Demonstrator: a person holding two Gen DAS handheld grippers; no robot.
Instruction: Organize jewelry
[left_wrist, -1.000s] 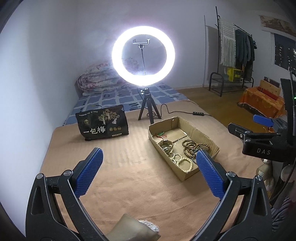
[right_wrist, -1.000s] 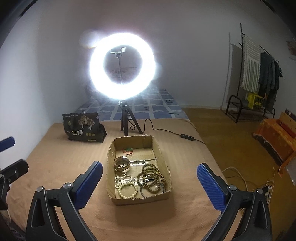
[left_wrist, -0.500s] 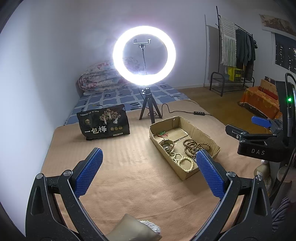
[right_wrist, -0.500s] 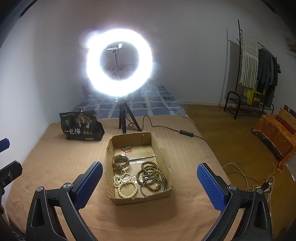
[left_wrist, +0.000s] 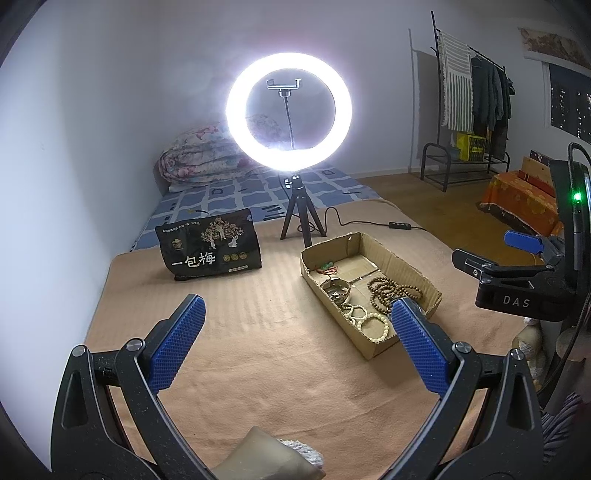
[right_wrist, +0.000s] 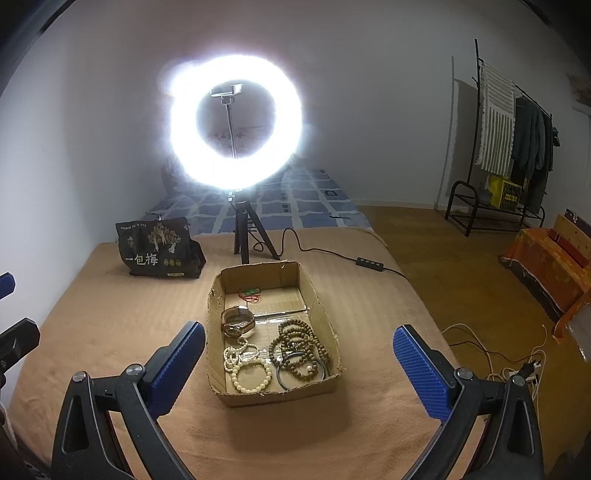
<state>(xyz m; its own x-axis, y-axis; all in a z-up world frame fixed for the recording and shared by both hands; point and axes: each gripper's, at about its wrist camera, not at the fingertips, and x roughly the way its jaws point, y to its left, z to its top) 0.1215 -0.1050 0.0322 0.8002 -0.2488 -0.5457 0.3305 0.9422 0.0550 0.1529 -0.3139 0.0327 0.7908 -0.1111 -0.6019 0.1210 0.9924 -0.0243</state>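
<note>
Fingers of the right gripper (right_wrist: 299, 363) stand spread wide with nothing between the blue pads, and the cardboard box (right_wrist: 327, 321) lies on the tan blanket (right_wrist: 110, 325) just ahead, centred in the gap. Inside it, nearest the fingers, sit a cream bead bracelet (right_wrist: 252, 376) and a dark metal bangle (right_wrist: 301, 373) against the near wall; a heap of brown wooden bead bracelets (right_wrist: 295, 343) lies beyond, a wristwatch (right_wrist: 238, 322) toward the left finger's side, and a red cord with green beads (right_wrist: 252, 294) at the far end.

The left gripper (left_wrist: 293, 330) is likewise fully open and empty. From it the box (left_wrist: 413, 273) lies ahead and off to the right, its near corner just past the right fingertip (left_wrist: 410, 317).

Bare blanket runs free on both long sides of the box. Farther out stand a black snack bag (right_wrist: 159, 251) to the left and the lit ring light (right_wrist: 236, 122) on its tripod just behind the box's far wall. The blanket's right edge drops to wooden floor (right_wrist: 443, 258).

Since half a second ago the right gripper has edged closer to the box; the left view has hardly shifted.
</note>
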